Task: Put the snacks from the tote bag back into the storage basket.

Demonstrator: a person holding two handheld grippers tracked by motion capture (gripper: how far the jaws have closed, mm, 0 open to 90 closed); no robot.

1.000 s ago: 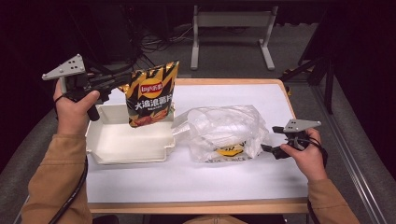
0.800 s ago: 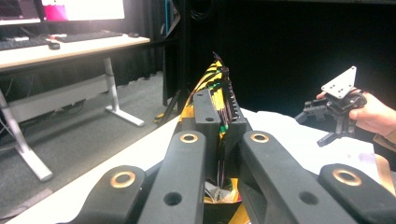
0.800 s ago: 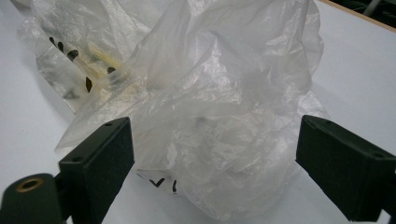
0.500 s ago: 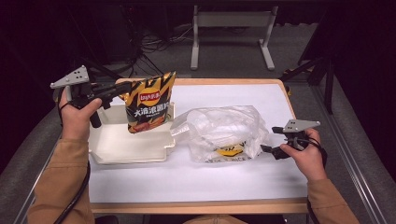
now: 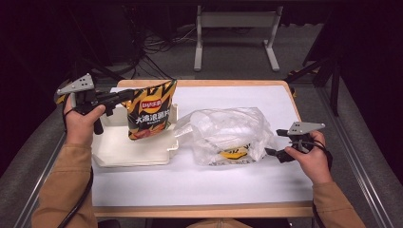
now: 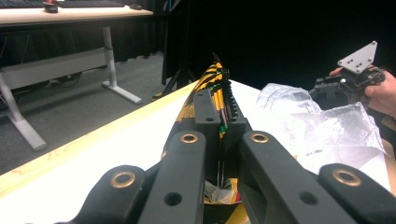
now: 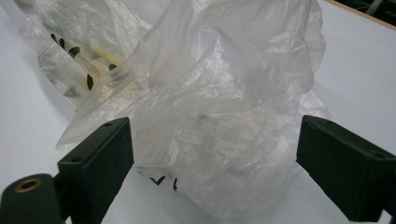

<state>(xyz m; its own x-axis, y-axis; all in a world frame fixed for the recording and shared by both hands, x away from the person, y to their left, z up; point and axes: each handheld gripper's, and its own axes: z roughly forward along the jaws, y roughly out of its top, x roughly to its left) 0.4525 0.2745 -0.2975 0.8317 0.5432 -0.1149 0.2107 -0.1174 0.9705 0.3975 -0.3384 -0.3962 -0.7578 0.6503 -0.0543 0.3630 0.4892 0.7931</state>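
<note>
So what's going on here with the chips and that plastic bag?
A person works at a white table with a gripper in each hand. The left gripper is shut on the top edge of a chip bag, holding it up over a white tray. The right gripper sits at the edge of a crumpled clear plastic bag, jaws open on either side of it, not clamped.

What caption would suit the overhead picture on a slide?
Left gripper lifts a snack bag over a white tray; right gripper waits open beside a clear plastic bag.
</note>
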